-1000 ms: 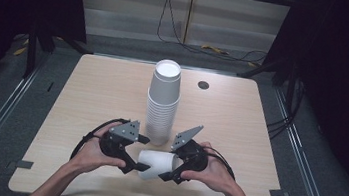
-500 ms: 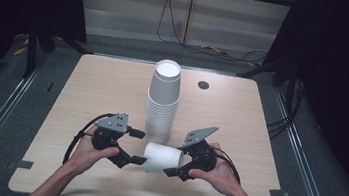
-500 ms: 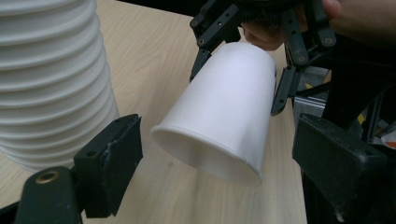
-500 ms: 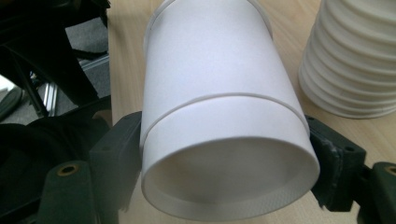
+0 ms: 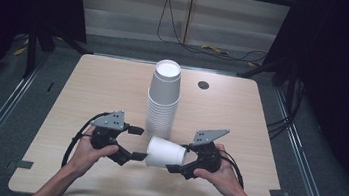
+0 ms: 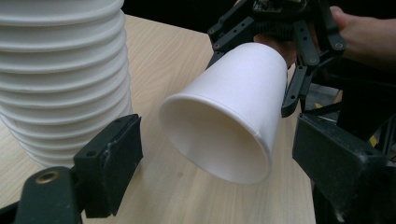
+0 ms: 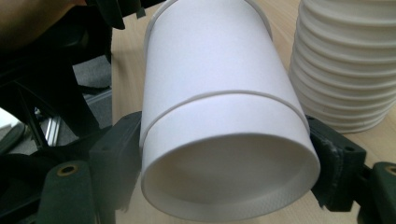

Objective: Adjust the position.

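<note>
Right gripper [image 7: 224,158]: its two black jaws clamp the base end of a white paper cup [image 7: 219,107], one pad on each side of the wall near the recessed bottom. The cup lies on its side, held just above the table [image 5: 88,87], its open mouth turned toward the left gripper [image 6: 210,158]. That gripper's jaws stand apart on either side of the mouth rim without touching it, so they hold nothing.

Handling, as a judgement: the cup is very light and thin-walled, so it should dent under a hard squeeze. The stiffest holds are the rolled rim and the base ring, where the right pads already sit. The smooth paper may slip if gripped loosely.

The right gripper view shows the pad contact and the base recess. The left gripper view shows the hollow mouth and the clearance at the rim. The high view shows the tall cup stack [image 5: 163,96] standing just beyond both grippers.
</note>
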Tool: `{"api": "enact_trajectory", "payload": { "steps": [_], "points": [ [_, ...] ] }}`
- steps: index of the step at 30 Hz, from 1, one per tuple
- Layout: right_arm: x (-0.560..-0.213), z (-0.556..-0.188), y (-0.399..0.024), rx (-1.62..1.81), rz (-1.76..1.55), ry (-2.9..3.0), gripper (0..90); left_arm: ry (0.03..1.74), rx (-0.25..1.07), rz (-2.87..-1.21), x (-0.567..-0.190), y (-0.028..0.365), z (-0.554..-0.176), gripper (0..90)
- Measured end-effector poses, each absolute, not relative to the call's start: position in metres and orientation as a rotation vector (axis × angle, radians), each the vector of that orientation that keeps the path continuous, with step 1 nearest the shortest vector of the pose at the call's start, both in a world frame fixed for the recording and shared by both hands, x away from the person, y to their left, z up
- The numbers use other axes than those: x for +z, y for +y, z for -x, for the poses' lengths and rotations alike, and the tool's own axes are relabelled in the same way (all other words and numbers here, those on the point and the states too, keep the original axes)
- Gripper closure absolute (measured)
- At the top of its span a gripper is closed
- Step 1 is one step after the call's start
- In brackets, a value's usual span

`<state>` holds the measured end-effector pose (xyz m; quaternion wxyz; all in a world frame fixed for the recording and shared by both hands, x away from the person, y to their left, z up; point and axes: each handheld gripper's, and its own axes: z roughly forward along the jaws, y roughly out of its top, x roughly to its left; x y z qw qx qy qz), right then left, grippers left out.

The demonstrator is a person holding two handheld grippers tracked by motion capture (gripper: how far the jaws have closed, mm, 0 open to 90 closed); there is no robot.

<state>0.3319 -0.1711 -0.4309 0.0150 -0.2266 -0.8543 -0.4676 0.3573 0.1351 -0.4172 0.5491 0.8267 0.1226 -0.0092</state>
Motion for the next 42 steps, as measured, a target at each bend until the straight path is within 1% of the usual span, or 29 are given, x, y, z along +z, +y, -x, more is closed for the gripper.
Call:
{"api": "enact_trajectory", "payload": {
  "steps": [6, 9, 15, 27, 36, 40, 42],
  "points": [
    [-0.434, -0.331, -0.174, -1.538, 0.713, -2.614, 22.8, 0.295, -0.025, -1.901, -0.416, 0.138, -0.358, 15.8],
    [-0.435, -0.331, -0.174, -1.577, 0.713, -2.597, 22.8, 0.309, -0.049, -1.881, -0.415, 0.139, -0.36, 15.9],
    [-0.439, -0.333, -0.172, -1.651, 0.725, -2.552, 22.8, 0.306, -0.048, -1.864, -0.416, 0.14, -0.361, 15.9],
    [-0.443, -0.33, -0.172, -1.747, 0.685, -2.502, 22.6, 0.318, -0.089, -1.824, -0.42, 0.136, -0.361, 15.7],
    [-0.446, -0.329, -0.172, -1.841, 0.663, -2.409, 22.7, 0.325, -0.08, -1.817, -0.421, 0.134, -0.361, 15.6],
    [-0.445, -0.329, -0.171, -1.86, 0.657, -2.406, 22.8, 0.328, -0.124, -1.817, -0.425, 0.132, -0.364, 14.7],
    [-0.446, -0.329, -0.171, -1.861, 0.65, -2.409, 22.8, 0.34, -0.119, -1.821, -0.425, 0.132, -0.365, 11.5]
  ]
}}
